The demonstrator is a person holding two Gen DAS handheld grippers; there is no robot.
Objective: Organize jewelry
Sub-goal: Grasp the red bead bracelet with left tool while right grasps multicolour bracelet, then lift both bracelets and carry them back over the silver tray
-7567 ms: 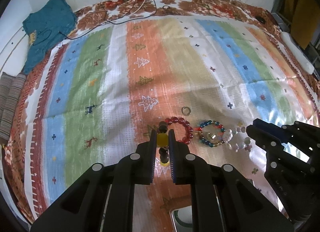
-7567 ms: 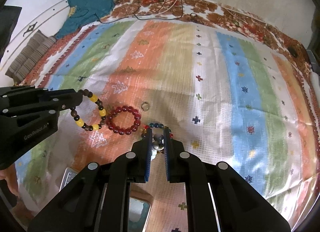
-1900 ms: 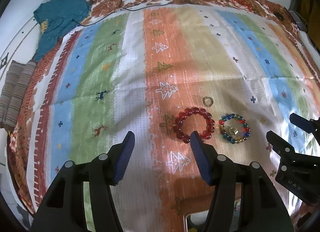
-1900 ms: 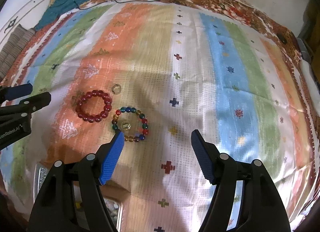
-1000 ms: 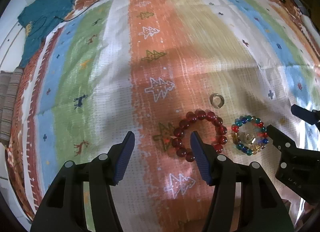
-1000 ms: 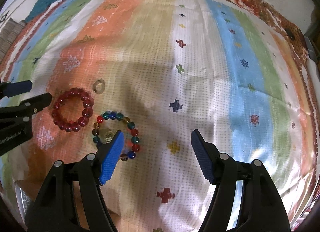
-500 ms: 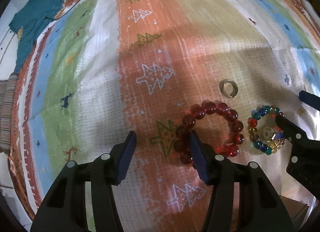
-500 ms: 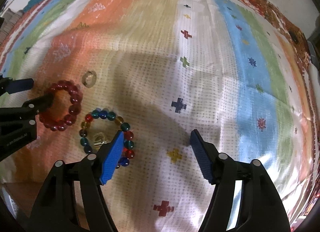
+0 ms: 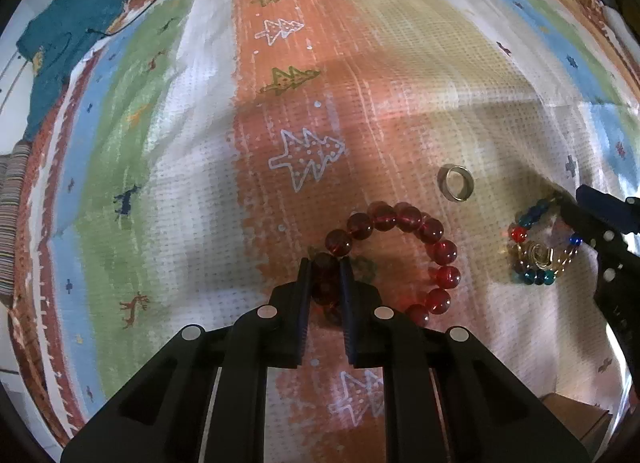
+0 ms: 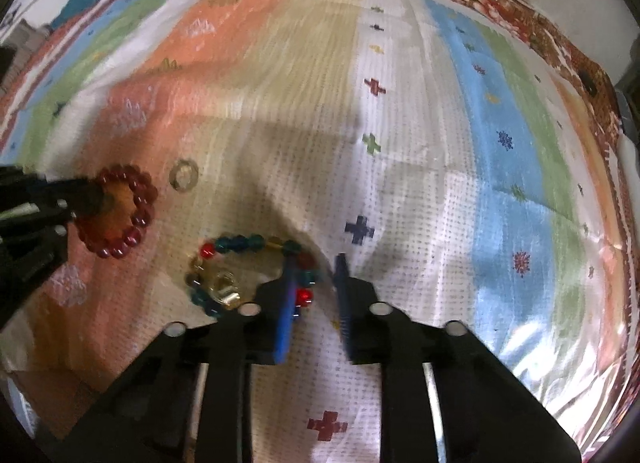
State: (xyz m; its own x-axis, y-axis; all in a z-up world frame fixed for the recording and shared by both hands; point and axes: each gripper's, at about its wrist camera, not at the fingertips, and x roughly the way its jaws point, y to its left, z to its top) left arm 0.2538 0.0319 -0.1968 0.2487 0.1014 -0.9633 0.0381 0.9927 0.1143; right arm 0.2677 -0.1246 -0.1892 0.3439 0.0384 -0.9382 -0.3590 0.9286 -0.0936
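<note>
1. Half a second earlier both pairs of fingers had stood wide apart above the striped blanket [image 9: 360,63]; now both had narrowed sharply.
2. The left gripper [image 9: 325,275] had closed its fingers onto the near-left bead of the red bead bracelet [image 9: 400,255], which lay flat on the orange stripe; the dark bead sat pinched between the two pads.
3. The right gripper [image 10: 314,275] had drawn its fingers in to a narrow gap at the right edge of the multicoloured bead bracelet [image 10: 248,263]. One finger [image 10: 286,303] lay over that bracelet's beads and a red bead showed just beside it, but the view was blurred, so I could not tell whether the fingers had met on a bead.
4. The multicoloured bracelet lay on the pale stripe to the right of the red one, apart from it, with a small gold piece [image 9: 538,253] inside its loop.
5. The metal ring [image 9: 456,182] rested in the same spot as before, beyond the two bracelets and between them, touching neither.
6. A teal cloth [image 9: 64,47] lay at the blanket's far left corner.
</note>
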